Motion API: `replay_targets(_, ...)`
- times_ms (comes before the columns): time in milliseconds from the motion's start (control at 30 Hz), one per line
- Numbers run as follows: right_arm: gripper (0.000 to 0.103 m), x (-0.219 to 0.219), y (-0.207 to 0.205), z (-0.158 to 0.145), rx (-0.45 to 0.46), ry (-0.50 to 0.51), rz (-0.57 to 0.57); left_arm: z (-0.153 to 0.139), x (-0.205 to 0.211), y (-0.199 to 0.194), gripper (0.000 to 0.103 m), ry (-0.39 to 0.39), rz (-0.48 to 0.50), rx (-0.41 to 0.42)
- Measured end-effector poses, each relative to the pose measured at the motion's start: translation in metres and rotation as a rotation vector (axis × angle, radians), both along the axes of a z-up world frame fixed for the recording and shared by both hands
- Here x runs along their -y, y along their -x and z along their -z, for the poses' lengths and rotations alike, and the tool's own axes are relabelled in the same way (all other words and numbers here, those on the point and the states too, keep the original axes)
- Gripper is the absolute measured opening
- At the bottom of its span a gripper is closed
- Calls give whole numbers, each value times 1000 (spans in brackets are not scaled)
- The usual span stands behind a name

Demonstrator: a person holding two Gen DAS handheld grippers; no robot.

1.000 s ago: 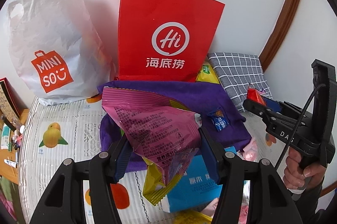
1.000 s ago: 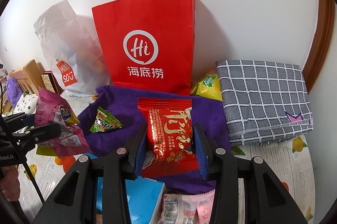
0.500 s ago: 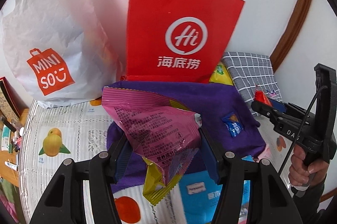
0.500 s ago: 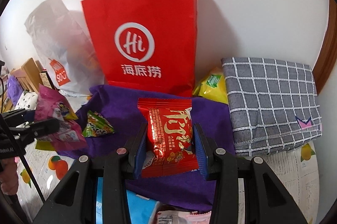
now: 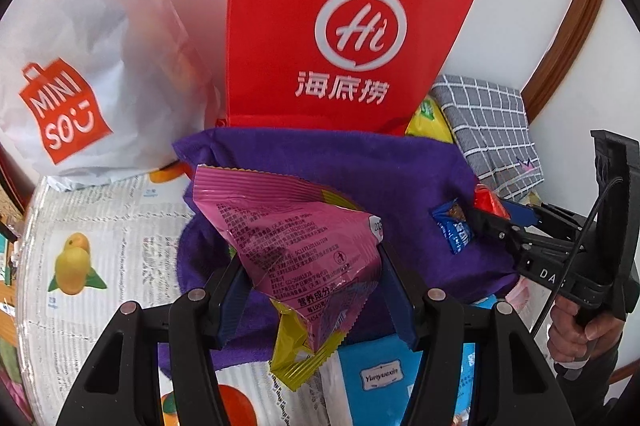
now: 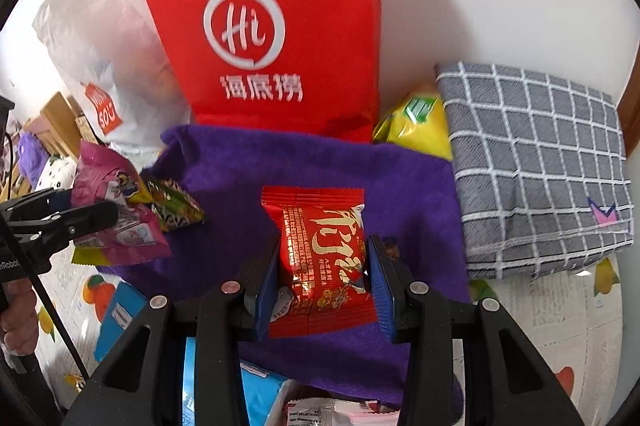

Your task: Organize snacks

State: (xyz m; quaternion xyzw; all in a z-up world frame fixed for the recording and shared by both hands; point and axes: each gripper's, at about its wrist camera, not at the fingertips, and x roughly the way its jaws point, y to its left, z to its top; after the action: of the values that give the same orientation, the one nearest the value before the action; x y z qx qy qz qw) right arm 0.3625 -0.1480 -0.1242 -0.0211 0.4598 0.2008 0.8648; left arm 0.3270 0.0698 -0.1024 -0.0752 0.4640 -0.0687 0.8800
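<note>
My left gripper (image 5: 312, 290) is shut on a pink snack packet (image 5: 296, 230), with a yellow packet edge (image 5: 296, 358) hanging below it, above a purple cloth (image 5: 360, 178). My right gripper (image 6: 322, 278) is shut on a red snack packet (image 6: 324, 258) over the same purple cloth (image 6: 280, 166). A small blue snack (image 5: 454, 226) lies on the cloth near the right gripper (image 5: 492, 216) in the left wrist view. A green packet (image 6: 176, 206) lies on the cloth beside the left gripper (image 6: 100, 214) in the right wrist view. A red paper bag (image 5: 340, 38) stands behind the cloth.
A white Miniso bag (image 5: 80, 66) stands left of the red bag. A grey checked folded cloth (image 6: 536, 154) lies at the right with a yellow packet (image 6: 420, 126) beside it. A blue packet (image 5: 384, 378) lies in front on the fruit-print table cover (image 5: 100, 234). The wall is close behind.
Both grippers have moved forward toward the red bag and over the purple cloth, each still holding its packet; the bags look larger and closer.
</note>
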Motion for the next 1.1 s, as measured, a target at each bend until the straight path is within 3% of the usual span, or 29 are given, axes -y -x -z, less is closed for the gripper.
replay_targets(500,41,-13,-3,31,-64,52,-20,26,14,-17,58,9,39,-64)
replay_targets(1100,41,-13,-6,43,-88,85,-21,44,19,-25,59,25,38,-116)
